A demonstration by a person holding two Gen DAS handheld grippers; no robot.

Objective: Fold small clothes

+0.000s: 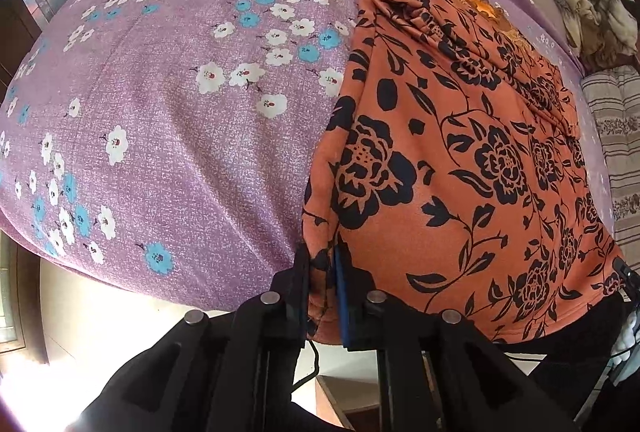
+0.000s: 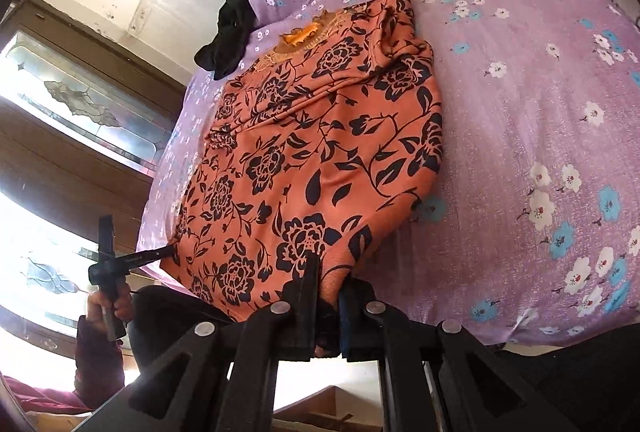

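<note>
On the bed, over a lilac bedsheet (image 1: 168, 135) of rough woven look with small white and blue flowers, lies the orange garment (image 1: 452, 167). Its cloth is soft and thin, printed with black roses, leaves and curling stems, and it is folded into a long shape with wrinkles near the collar. The left gripper (image 1: 324, 296) pinches the near hem corner between its black fingers. The right gripper (image 2: 328, 308) pinches the other near corner, fingers pressed on the cloth. A black cloth (image 2: 228, 35) lies at the far edge of the bed.
</note>
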